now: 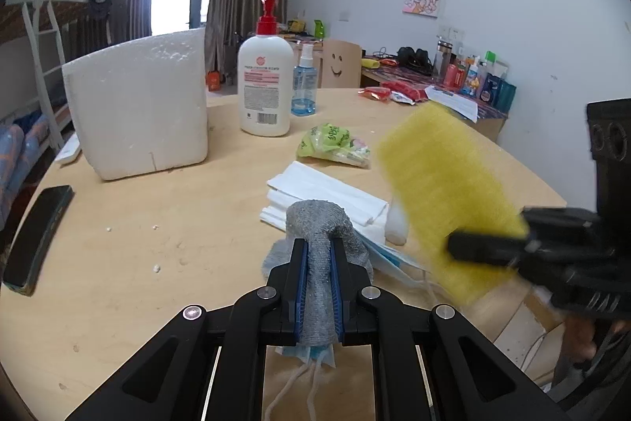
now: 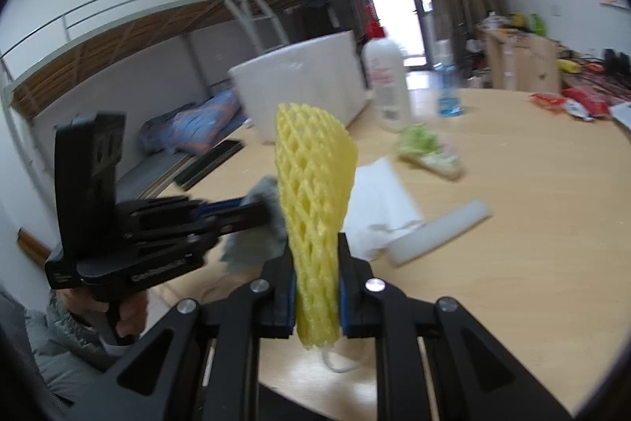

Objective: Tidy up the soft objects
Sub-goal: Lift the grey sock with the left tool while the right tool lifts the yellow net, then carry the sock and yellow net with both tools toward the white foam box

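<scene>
Above the table's [image 1: 138, 263] near edge, the left hand-held gripper [image 1: 318, 255] pinches a grey sock [image 1: 319, 223], the right hand-held gripper [image 2: 315, 259] yellow foam netting [image 2: 311, 184].

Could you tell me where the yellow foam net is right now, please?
The yellow foam net is clamped upright in the right tongs, above the table's near edge, right of the left tongs holding a grey cloth.

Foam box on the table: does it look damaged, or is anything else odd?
Yes. The white foam box has a short crack at its lower front edge and a pitted, crumbled top rim. Small white crumbs lie scattered on the table near it.
</scene>
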The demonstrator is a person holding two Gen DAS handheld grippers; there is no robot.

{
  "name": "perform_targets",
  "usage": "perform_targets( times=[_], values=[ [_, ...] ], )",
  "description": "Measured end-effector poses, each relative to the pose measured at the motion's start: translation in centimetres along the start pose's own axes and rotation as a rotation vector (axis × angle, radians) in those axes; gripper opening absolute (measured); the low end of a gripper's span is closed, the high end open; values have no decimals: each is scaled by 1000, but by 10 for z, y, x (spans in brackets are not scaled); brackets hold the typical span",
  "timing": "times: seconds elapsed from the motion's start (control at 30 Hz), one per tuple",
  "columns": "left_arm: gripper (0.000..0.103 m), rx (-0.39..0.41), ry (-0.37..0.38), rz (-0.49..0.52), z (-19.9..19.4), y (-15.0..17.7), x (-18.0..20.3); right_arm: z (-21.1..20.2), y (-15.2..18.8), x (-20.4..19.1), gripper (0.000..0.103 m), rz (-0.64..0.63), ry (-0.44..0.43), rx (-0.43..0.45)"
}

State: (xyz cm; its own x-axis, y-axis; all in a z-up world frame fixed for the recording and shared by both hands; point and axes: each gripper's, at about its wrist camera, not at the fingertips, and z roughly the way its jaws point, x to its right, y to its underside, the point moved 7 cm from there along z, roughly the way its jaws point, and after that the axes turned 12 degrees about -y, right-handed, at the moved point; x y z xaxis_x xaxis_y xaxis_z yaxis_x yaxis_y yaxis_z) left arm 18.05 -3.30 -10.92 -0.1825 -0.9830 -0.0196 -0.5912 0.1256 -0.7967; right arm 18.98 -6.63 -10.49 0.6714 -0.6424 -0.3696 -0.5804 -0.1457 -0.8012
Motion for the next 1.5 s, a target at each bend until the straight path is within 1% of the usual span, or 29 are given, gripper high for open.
perform_targets(
  times=[0.1,0.23,0.33,0.4,0.47,0.6,0.63,0.67,0.7,0.73,0.77,0.8,0.83,0.9,1.0,1.1,1.17,1.27,1.33,1.5],
  values=[
    [12,2,17,2,-1,0,3,24,9,6,19,17,-8,-63],
    [12,7,30,0,-3,0,4,49,18,18,19,56,16,-121],
    [10,19,43,-7,-8,-1,0,54,21,27,19,82,41,-135],
    [6,33,46,-12,-12,-3,-3,56,23,32,19,91,53,-140],
    [6,43,39,-12,-16,-4,-6,55,23,31,19,93,53,-140],
    [6,41,53,-9,-20,-5,-6,53,22,29,19,85,61,-141],
    [11,45,53,-12,-20,-6,-5,52,23,29,19,83,62,-140],
    [25,48,45,-19,-18,-9,-5,52,23,30,19,83,62,-140],
    [36,45,42,-24,-17,-10,-5,52,23,30,19,83,62,-140],
    [61,34,32,-37,-13,-12,-6,52,23,30,19,82,62,-140],
    [73,27,25,-52,-10,-14,-7,52,24,30,19,78,63,-139],
    [73,28,23,-72,-8,-16,-8,53,24,30,19,76,62,-139],
    [73,31,18,-88,-6,-18,-8,53,24,31,19,77,61,-138],
    [73,25,9,-87,-1,-20,-6,53,24,30,19,78,58,-138],
    [71,-8,-26,-92,11,-20,-4,53,24,31,19,76,51,-138],
    [57,-37,-49,-103,21,-16,-2,53,24,32,19,77,45,-138],
    [39,-48,-63,-110,26,-15,-3,53,24,32,19,78,41,-138],
    [28,-57,-58,-134,27,-13,-6,54,23,33,19,77,40,-138],
    [25,-47,-60,-136,23,-13,-7,54,23,33,19,71,42,-139],
    [23,-49,-66,-142,18,-10,-12,55,23,33,18,72,45,-137]
  ],
)
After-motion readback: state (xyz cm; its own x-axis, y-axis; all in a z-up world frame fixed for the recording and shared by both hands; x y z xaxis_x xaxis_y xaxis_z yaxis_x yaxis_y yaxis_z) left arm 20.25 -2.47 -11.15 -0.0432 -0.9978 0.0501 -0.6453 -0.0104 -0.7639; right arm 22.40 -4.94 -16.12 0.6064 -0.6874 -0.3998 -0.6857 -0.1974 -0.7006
